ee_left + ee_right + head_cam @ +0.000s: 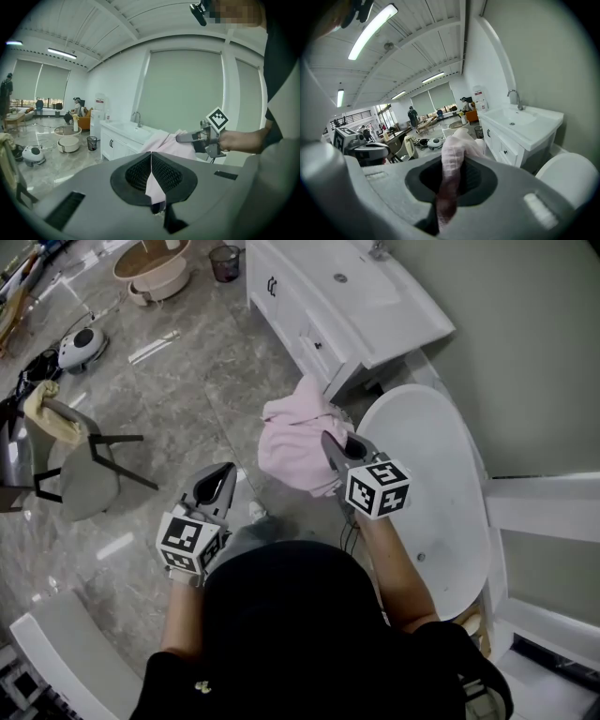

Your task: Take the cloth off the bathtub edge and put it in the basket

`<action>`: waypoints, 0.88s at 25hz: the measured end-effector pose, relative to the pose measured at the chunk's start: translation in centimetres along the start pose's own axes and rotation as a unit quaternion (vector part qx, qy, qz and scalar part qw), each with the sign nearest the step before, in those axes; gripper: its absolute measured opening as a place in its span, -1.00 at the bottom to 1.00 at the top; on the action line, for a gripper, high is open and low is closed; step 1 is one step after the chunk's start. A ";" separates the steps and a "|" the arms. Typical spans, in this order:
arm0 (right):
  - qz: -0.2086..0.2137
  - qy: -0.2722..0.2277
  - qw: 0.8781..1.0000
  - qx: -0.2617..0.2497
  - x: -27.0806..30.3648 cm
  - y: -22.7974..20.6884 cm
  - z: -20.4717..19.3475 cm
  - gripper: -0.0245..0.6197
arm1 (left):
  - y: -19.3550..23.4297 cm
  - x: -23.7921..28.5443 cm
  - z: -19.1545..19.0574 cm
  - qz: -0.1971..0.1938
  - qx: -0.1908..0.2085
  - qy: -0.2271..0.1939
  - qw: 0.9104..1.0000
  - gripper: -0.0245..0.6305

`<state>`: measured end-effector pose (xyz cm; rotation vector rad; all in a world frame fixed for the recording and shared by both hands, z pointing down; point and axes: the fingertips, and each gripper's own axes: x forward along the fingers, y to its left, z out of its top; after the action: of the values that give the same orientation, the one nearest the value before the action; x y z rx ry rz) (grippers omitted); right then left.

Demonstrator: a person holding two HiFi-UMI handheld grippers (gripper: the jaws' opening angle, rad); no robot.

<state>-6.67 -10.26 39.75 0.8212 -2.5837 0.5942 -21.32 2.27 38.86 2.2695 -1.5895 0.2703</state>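
A pink cloth (pixel 292 442) hangs bunched in the air between the vanity and the white bathtub (pixel 441 521), with my right gripper (pixel 330 444) shut on its near edge. In the right gripper view the cloth (pixel 457 145) rises from between the jaws and hides the pads. My left gripper (pixel 225 476) is off to the left over the floor, jaws together, apart from the cloth. The left gripper view shows its tips (pixel 151 155) touching, with the cloth (pixel 164 143) and the right gripper (pixel 180 138) beyond. The beige round basket (pixel 155 268) stands far off on the floor.
A white vanity with sink (pixel 347 296) stands beside the tub. A small dark bin (pixel 225 261) sits near the basket. A grey chair (pixel 80 465) with a yellow cloth on it and a white round appliance (pixel 82 345) stand on the marble floor at left.
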 end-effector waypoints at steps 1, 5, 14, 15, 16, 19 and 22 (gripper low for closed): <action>-0.001 -0.002 1.000 0.001 0.8 0.3 0.5 -0.80 | 0.9 -0.1 0.0 -0.001 -0.001 0.001 1.000 -0.88; 0.002 -0.012 1.000 0.003 3.7 1.5 2.6 -0.80 | 4.1 -0.1 0.1 -0.003 -0.006 0.004 1.000 -0.88; 0.021 -0.004 1.000 0.011 7.9 1.0 4.5 -0.80 | 6.2 1.9 1.0 0.001 -0.015 0.005 1.000 -0.88; 0.025 -0.001 1.000 0.011 8.4 0.8 4.5 -0.80 | 6.3 2.2 1.2 0.004 -0.017 0.005 1.000 -0.88; 0.029 0.003 1.000 0.010 8.8 0.5 4.5 -0.80 | 6.4 2.5 1.3 0.007 -0.020 0.005 1.000 -0.88; 0.041 0.018 0.999 0.005 9.8 -0.2 4.3 -0.80 | 6.5 3.6 1.6 0.018 -0.025 0.009 0.999 -0.88; 0.053 0.027 0.998 0.005 10.4 -1.0 4.4 -0.80 | 6.7 4.5 1.9 0.028 -0.030 0.010 0.999 -0.88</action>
<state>-14.99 -17.90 41.03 0.6657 -2.5898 0.6497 -26.11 -4.42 39.93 2.1732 -1.6292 0.2551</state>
